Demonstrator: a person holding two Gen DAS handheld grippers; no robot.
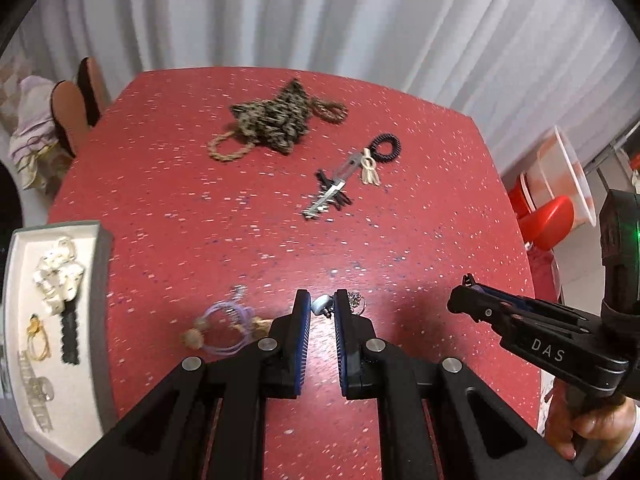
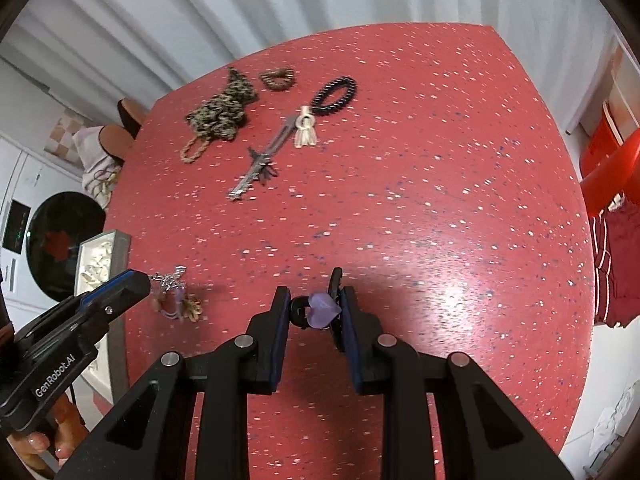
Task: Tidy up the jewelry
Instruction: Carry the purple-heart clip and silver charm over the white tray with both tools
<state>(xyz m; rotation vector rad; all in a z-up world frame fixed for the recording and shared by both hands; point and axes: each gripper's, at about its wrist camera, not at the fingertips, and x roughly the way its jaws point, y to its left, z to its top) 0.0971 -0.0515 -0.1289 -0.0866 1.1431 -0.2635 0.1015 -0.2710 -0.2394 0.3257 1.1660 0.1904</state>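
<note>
My left gripper (image 1: 322,304) is shut on a small silver charm piece (image 1: 321,305) with a chain dangling at its right finger, just above the red table (image 1: 420,200). My right gripper (image 2: 314,312) is shut on a black clip with a purple heart (image 2: 323,312). It also shows in the left wrist view (image 1: 464,300) to the right. A purple bracelet (image 1: 230,326) lies left of the left gripper. A white tray (image 1: 100,264) at the left edge holds a white beaded piece (image 1: 60,280), a gold ring and clips.
Further back lie a brown beaded pile (image 1: 276,120), a black coil hair tie (image 1: 385,147) with a cream tassel, and a silver toothed clip (image 1: 326,198). Red chairs (image 1: 548,216) stand right of the table. White curtains hang behind.
</note>
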